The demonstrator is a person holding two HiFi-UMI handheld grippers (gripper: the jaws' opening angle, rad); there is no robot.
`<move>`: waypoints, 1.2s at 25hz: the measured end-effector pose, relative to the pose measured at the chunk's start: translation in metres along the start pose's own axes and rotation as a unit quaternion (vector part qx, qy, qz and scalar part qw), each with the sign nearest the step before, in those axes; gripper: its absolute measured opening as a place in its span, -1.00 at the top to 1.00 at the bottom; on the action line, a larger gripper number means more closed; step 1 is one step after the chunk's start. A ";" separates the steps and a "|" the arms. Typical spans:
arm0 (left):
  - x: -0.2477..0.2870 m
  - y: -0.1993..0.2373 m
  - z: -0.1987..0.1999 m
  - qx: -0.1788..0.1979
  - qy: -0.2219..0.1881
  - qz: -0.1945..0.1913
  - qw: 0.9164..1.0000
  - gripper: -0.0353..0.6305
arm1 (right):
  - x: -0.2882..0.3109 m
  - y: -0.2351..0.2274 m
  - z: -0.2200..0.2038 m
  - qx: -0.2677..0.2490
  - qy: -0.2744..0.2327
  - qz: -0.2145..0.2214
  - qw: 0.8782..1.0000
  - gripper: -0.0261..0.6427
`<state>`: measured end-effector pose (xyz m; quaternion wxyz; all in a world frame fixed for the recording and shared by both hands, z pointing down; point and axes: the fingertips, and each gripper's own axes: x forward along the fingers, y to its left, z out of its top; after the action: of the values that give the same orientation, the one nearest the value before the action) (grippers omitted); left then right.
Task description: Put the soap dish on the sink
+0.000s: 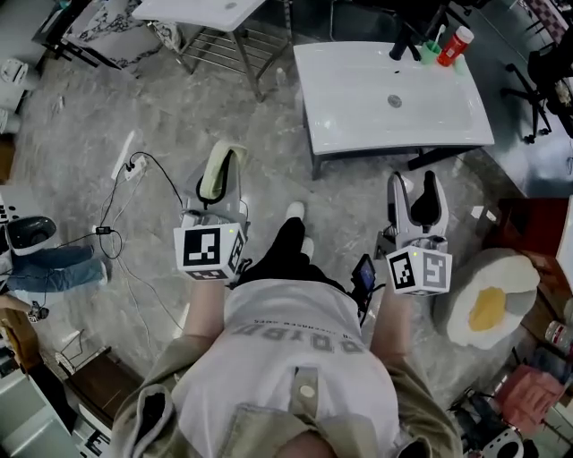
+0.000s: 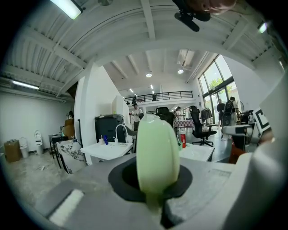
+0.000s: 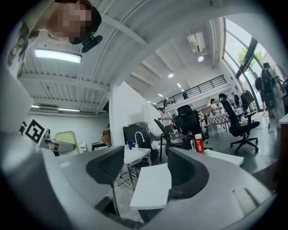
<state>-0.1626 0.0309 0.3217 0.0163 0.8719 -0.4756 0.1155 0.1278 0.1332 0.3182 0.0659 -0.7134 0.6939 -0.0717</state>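
Observation:
A pale green soap dish (image 1: 215,177) sits edge-on in my left gripper (image 1: 227,163), which is shut on it; in the left gripper view the dish (image 2: 156,155) fills the gap between the jaws. The white sink (image 1: 394,100) stands ahead and to the right, a stride beyond both grippers, with a black faucet (image 1: 405,42) at its far edge. My right gripper (image 1: 414,190) is open and holds nothing; its view looks between the jaws at the sink's (image 3: 152,185) near corner. The left gripper's dish (image 3: 65,142) shows at that view's left.
A red bottle (image 1: 456,44) and a green item (image 1: 431,52) stand by the faucet. A second white basin table (image 1: 201,11) is at the back left. Cables and a power strip (image 1: 134,168) lie on the floor at left; an egg-shaped cushion (image 1: 488,309) is at right. Office chairs (image 3: 240,121) and people stand far off.

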 end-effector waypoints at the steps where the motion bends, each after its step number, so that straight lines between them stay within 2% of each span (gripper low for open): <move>1: 0.003 0.000 -0.002 -0.001 0.002 -0.002 1.000 0.84 | 0.003 -0.001 -0.003 0.001 0.003 0.000 1.000 0.05; 7: 0.039 0.001 -0.002 -0.015 0.001 -0.016 1.000 0.84 | 0.032 -0.004 -0.008 0.007 0.009 0.001 1.000 0.05; 13: 0.081 0.001 0.021 -0.043 -0.028 -0.049 0.997 0.85 | 0.068 -0.010 0.008 0.008 -0.008 0.000 1.000 0.05; 15: 0.093 0.003 0.028 -0.063 -0.037 -0.064 0.995 0.84 | 0.080 -0.009 0.015 0.011 -0.016 0.000 1.000 0.05; 18: 0.109 0.006 0.038 -0.112 -0.051 -0.089 0.988 0.85 | 0.100 -0.004 0.022 0.020 -0.024 0.006 0.999 0.05; 22: 0.129 0.000 0.046 -0.187 -0.062 -0.136 0.971 0.85 | 0.125 0.006 0.021 0.041 -0.020 0.030 0.998 0.04; 26: 0.142 -0.011 0.044 -0.268 -0.062 -0.185 0.943 0.85 | 0.146 0.022 0.012 0.075 -0.007 0.062 0.995 0.02; 30: 0.153 -0.023 0.035 -0.336 -0.059 -0.216 0.915 0.85 | 0.166 0.041 -0.004 0.104 0.025 0.108 0.988 0.02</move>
<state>-0.0567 -0.0877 0.3225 0.3052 0.9017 -0.2864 -0.1088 0.0910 -0.0341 0.3165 0.1296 -0.6213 0.7574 -0.1537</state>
